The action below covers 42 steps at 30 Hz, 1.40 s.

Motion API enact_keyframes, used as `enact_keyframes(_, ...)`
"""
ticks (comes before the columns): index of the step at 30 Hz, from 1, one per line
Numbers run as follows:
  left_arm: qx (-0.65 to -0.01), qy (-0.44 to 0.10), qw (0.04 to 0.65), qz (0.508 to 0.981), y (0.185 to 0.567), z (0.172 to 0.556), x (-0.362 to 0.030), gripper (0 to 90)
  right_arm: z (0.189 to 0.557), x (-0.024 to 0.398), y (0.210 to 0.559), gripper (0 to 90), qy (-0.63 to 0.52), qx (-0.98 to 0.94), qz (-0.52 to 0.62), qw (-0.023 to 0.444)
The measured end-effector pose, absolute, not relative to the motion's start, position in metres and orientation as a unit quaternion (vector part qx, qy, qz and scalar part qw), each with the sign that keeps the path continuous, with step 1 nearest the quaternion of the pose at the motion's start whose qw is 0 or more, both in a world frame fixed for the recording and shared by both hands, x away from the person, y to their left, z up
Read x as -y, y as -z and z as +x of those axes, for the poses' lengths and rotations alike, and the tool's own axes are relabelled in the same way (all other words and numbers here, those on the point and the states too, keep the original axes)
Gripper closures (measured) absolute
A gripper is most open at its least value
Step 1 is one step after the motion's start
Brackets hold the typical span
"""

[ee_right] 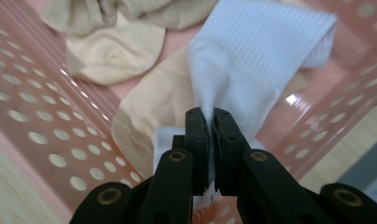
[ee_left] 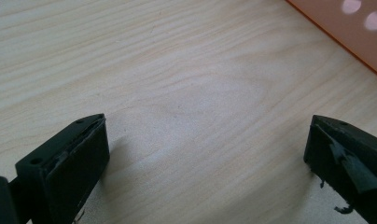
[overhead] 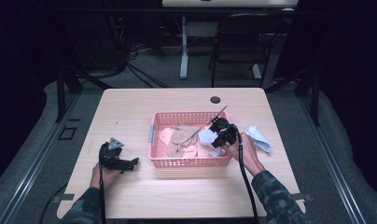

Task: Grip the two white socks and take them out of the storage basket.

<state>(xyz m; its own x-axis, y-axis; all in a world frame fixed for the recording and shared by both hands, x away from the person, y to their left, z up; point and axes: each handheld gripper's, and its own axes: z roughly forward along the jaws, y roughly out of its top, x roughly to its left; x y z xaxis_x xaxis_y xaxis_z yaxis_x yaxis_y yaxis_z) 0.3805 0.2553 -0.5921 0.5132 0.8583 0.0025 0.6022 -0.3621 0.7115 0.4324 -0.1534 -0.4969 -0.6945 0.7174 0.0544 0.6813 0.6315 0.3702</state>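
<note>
White sock (ee_right: pixel 252 60) is pinched tight in the right tongs (ee_right: pixel 210 135), over the right end of the pink basket (overhead: pixel 189 162). Left tongs (ee_left: pixel 205 154) rest released on the desk (overhead: pixel 130 107), left of the basket.

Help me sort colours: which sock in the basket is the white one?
The white ribbed sock pinched in the right claw, at the basket's right end; the other socks there are beige.

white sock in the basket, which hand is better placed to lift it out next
Right. The right claw is already shut on the white sock inside the pink basket, so it need only lift. The left claw rests open on the table, apart from the basket.
</note>
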Motion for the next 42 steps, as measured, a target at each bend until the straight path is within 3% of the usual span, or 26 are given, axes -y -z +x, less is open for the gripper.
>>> enact_keyframes(18, -0.456, -0.19, 0.333, 0.803, 0.592, 0.38, -0.255, 0.0, 0.422, 0.169, 0.429, 86.6, -0.311, -0.869, 0.365, 0.126)
enact_keyframes(42, -0.456, -0.19, 0.333, 0.803, 0.592, 0.38, -0.255, 0.0, 0.424, 0.18, 0.38, 86.5, -0.353, -0.85, 0.369, 0.126)
